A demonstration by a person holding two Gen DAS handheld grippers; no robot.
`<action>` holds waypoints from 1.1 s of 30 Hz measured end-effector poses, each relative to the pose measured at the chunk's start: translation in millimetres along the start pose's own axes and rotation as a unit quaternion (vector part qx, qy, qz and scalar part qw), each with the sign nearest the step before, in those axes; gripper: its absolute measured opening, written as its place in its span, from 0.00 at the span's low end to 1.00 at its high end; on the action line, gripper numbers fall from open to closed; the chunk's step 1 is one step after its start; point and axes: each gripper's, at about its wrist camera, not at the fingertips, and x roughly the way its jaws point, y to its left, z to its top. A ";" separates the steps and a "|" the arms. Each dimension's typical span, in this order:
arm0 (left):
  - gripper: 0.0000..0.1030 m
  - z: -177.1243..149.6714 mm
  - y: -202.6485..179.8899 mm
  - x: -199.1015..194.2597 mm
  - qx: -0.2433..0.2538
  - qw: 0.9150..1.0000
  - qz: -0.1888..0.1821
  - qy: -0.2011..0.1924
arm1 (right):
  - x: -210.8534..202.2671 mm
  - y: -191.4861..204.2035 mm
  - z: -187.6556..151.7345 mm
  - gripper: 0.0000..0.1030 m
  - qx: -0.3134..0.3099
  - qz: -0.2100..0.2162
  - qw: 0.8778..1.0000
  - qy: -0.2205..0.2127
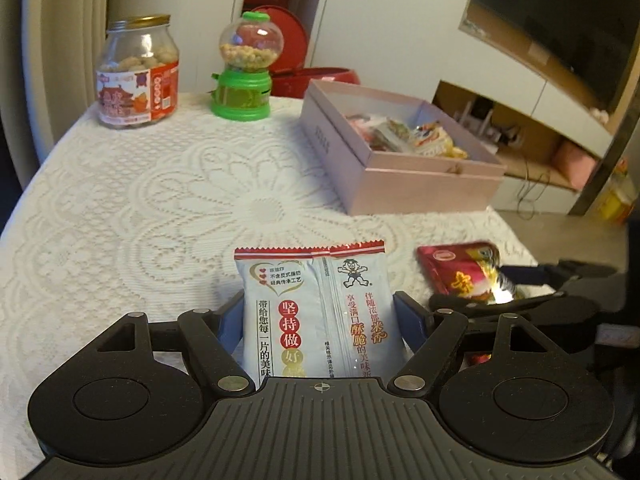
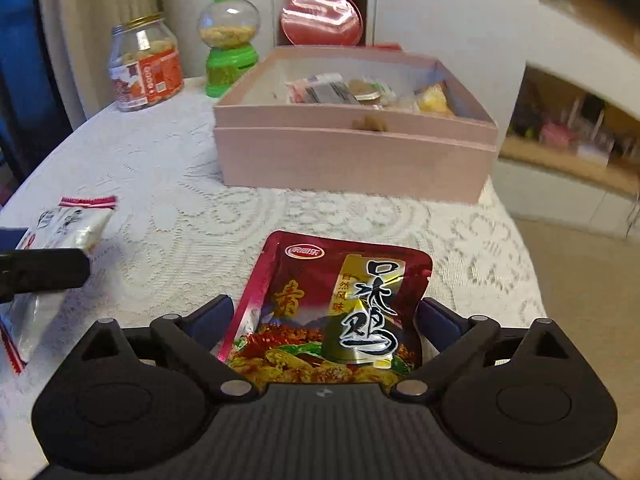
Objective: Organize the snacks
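Note:
My left gripper point(image 1: 320, 320) is shut on a white rice-cracker packet point(image 1: 316, 308) with red edges, holding it above the lace tablecloth. My right gripper point(image 2: 320, 320) is shut on a dark red foil snack pouch point(image 2: 340, 308). Each packet shows in the other view too: the red pouch point(image 1: 460, 268) at the right of the left wrist view, the white packet point(image 2: 60, 232) at the left of the right wrist view. An open pink box point(image 1: 400, 184) point(image 2: 352, 152) holding several wrapped snacks stands on the far right of the table.
A glass jar with a gold lid point(image 1: 138, 72) point(image 2: 146, 64) and a green candy dispenser point(image 1: 244, 68) point(image 2: 228, 48) stand at the table's far edge. A red round tin point(image 2: 322, 16) stands behind the box. The table's right edge point(image 2: 520, 260) drops to the floor.

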 end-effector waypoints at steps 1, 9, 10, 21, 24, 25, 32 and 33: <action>0.79 0.0 0.4 0.7 0.002 1.000 0.001 0.002 | -1.7 -1.2 1.3 0.86 -0.008 0.008 1.000 0.003; 0.79 0.2 0.3 3.1 0.006 1.000 0.000 0.003 | -35.9 -6.9 6.1 0.44 -0.051 0.009 0.999 -0.014; 0.79 0.1 0.1 2.9 0.006 1.000 0.000 0.003 | -39.7 -6.2 6.6 0.43 -0.055 0.010 0.998 -0.018; 0.79 0.0 0.0 6.0 0.009 1.000 0.002 0.006 | -70.5 0.6 10.3 0.30 -0.060 0.042 0.996 -0.050; 0.79 -1.4 2.0 9.3 0.009 1.000 0.009 0.010 | -84.4 7.4 10.4 0.21 -0.064 0.071 0.993 -0.062; 0.79 -1.9 3.2 9.9 0.008 1.000 0.010 0.011 | -86.5 9.7 10.5 0.21 -0.065 0.089 0.992 -0.059; 0.79 -6.7 8.0 11.5 0.006 1.000 0.009 0.016 | -56.7 5.8 8.6 0.22 -0.036 0.089 0.995 -0.014; 0.79 -7.0 8.0 12.1 0.006 1.000 0.010 0.016 | -51.2 1.4 8.7 0.22 -0.027 0.092 0.995 -0.007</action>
